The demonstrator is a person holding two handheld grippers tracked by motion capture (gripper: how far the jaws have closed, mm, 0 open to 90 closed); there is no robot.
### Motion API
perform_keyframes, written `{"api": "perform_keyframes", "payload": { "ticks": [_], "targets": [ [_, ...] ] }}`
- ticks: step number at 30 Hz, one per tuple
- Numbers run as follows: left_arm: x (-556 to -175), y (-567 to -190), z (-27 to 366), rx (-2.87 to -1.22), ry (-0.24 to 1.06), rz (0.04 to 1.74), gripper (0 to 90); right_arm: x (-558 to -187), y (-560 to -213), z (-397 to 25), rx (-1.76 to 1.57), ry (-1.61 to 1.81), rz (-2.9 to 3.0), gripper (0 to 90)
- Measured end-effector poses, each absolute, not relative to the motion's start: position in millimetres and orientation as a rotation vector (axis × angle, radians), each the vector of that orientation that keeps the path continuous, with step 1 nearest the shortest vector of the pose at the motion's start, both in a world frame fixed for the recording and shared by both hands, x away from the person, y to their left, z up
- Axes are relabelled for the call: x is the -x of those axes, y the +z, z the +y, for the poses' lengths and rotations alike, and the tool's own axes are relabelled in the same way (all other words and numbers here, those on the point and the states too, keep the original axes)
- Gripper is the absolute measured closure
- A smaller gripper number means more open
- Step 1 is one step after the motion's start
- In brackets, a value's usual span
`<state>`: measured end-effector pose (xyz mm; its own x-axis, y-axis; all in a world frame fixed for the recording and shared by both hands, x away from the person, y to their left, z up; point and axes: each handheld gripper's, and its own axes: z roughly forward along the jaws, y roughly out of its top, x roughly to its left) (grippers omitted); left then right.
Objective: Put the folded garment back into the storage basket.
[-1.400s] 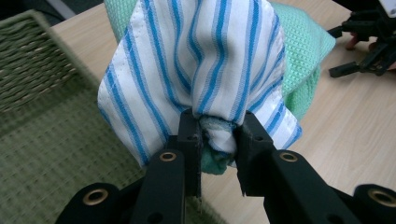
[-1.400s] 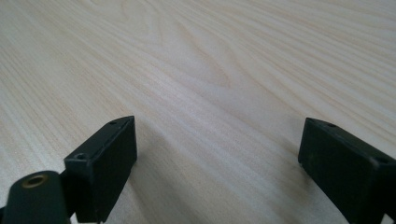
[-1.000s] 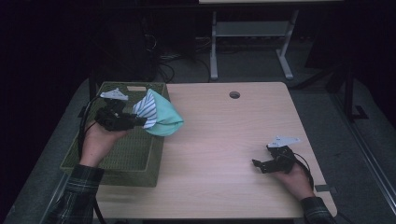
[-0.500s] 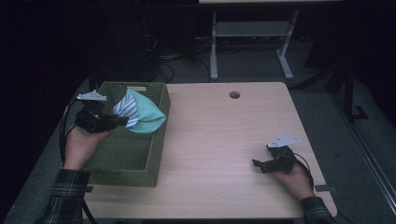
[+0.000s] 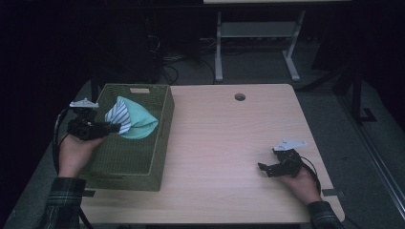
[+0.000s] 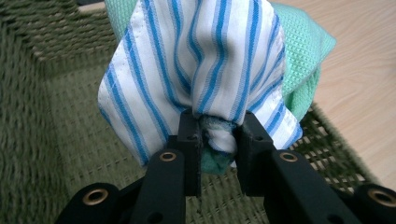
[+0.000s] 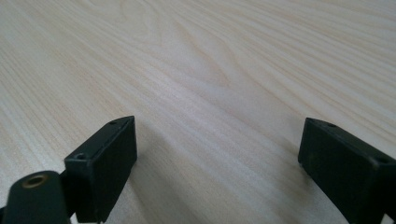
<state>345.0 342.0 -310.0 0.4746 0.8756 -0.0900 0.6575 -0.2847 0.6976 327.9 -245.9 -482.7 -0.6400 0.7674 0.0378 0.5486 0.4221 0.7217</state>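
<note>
Pinching a bunched fold of the cloths [image 6: 201, 70], your left gripper [image 5: 112, 128] holds them over the basket [image 5: 162, 143], at about 9 o'clock on the table [image 5: 229, 143]. In the left gripper view the two black jaws press together on the striped cloth [image 6: 187, 56], with a wad of the green cloth [image 6: 299, 60] caught between them just below it. The striped cloth fans out above the jaws, and the green one hangs behind it, toward 2 o'clock in that view. From the high view the bundle [image 5: 131, 123] sits above the basket's far half, the striped part nearest your gripper and the green part reaching toward 3 o'clock; whether it touches the basket floor you cannot tell.

Your right gripper [image 5: 263, 168] rests low at about 4 o'clock on the table, well apart from the basket. Its jaws stand spread wide over bare wood [image 7: 196, 74], holding nothing.
</note>
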Motion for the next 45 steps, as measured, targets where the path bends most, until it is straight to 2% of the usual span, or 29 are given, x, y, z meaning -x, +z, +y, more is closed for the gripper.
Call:
{"api": "perform_keyframes", "payload": {
  "ticks": [17, 37, 41, 45],
  "targets": [
    [-357.1, -347.0, 349.4, -2.065, 0.407, 1.358, 73.6, -327.6, -482.5, -245.6, -1.149, 1.041, 2.382, 11.1],
    [-377.1, -387.4, 344.9, -2.141, 0.337, 1.421, 72.3, -327.6, -482.5, -245.7, -1.149, 1.042, 2.382, 11.1],
    [-379.3, -392.8, 343.9, -2.168, 0.326, 1.429, 68.1, -327.6, -482.4, -245.7, -1.148, 1.04, 2.383, 11.1],
    [-379.1, -393.7, 343.7, -2.157, 0.33, 1.42, 55.4, -327.8, -482.5, -245.9, -1.143, 1.039, 2.384, 11.1]
  ]
}}
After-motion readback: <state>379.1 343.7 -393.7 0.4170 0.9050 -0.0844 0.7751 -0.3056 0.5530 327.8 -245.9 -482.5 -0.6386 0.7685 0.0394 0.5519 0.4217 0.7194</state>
